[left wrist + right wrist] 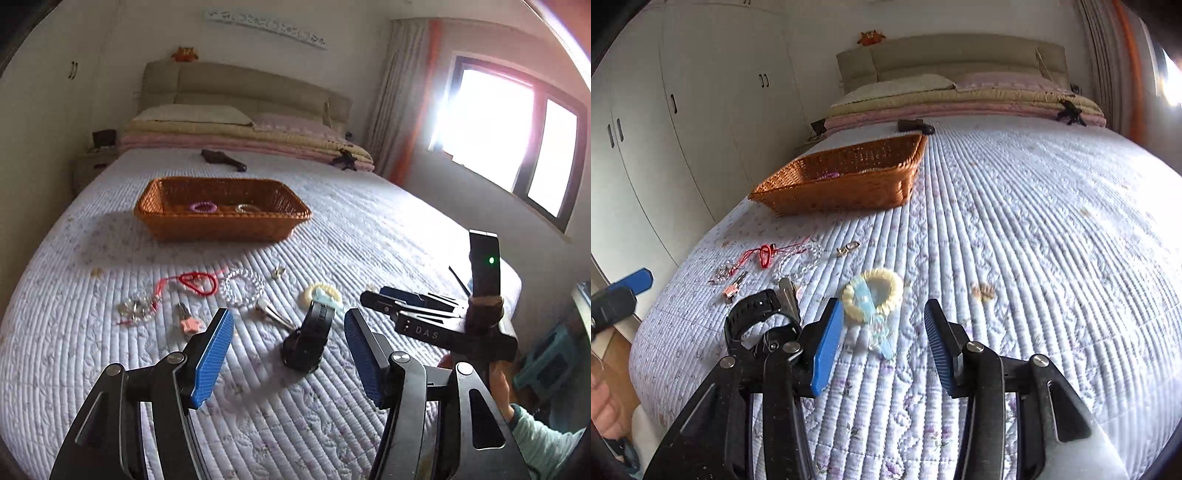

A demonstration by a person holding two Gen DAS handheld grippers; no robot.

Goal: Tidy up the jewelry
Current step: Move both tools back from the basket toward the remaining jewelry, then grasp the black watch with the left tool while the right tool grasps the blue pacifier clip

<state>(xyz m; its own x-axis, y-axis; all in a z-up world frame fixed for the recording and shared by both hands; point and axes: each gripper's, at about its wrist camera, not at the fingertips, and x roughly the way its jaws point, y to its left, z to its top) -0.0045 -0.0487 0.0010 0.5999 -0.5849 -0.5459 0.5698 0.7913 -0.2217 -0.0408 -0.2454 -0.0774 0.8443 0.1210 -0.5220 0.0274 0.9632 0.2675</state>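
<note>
Jewelry lies on the quilted bed. In the left wrist view my left gripper (pixel 288 326) is open above a black watch (pixel 308 338). Beyond it lie a clear bead bracelet (pixel 243 287), a red cord (pixel 195 283), a silver hair clip (pixel 271 312), a pink star clip (pixel 190 323) and a cream scrunchie with a blue bow (pixel 321 295). The wicker basket (pixel 221 227) holds a purple bracelet (pixel 203 206) and a pale bracelet (pixel 248 208). In the right wrist view my right gripper (pixel 882 314) is open and empty, its jaws either side of the scrunchie (pixel 873 293). The watch (pixel 757 314) lies to its left.
The basket (pixel 842 184) sits mid-bed toward the left. Folded blankets and pillows (pixel 960 99) lie at the headboard, with a dark object (pixel 916 126) in front. White wardrobes (pixel 683 110) stand left of the bed, a window (pixel 517 140) to the right. A small gold clasp (pixel 847 248) lies loose.
</note>
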